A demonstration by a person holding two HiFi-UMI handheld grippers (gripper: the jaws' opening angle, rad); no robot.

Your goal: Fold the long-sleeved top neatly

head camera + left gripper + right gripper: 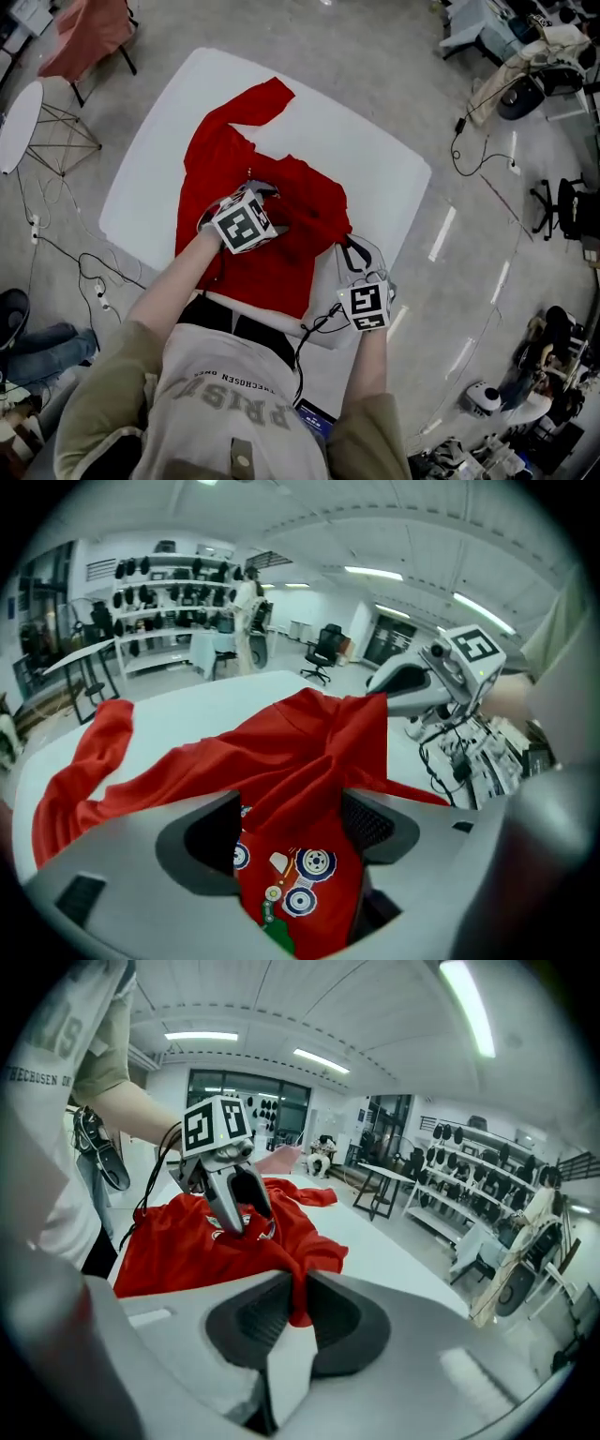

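Observation:
The red long-sleeved top [230, 159] lies rumpled on the white table [375, 159], with one sleeve [262, 98] stretched toward the far edge. My left gripper [265, 195] points down onto the middle of the top. Its jaws stand wide, and a ridge of the printed front [300, 892] rises between them without being pinched. My right gripper [343, 242] is at the top's right edge, shut on a fold of the red cloth [302, 1269]. Each gripper shows in the other's view: the left gripper [234, 1206] over the cloth, the right gripper [380, 697] at the raised edge.
A folding chair draped with pinkish cloth [89, 33] and a round white stand [19, 122] are beyond the table's left side. Cables [94, 277] trail on the floor. An office chair [562, 206] stands at the right. Shelves [159, 583] line the far wall.

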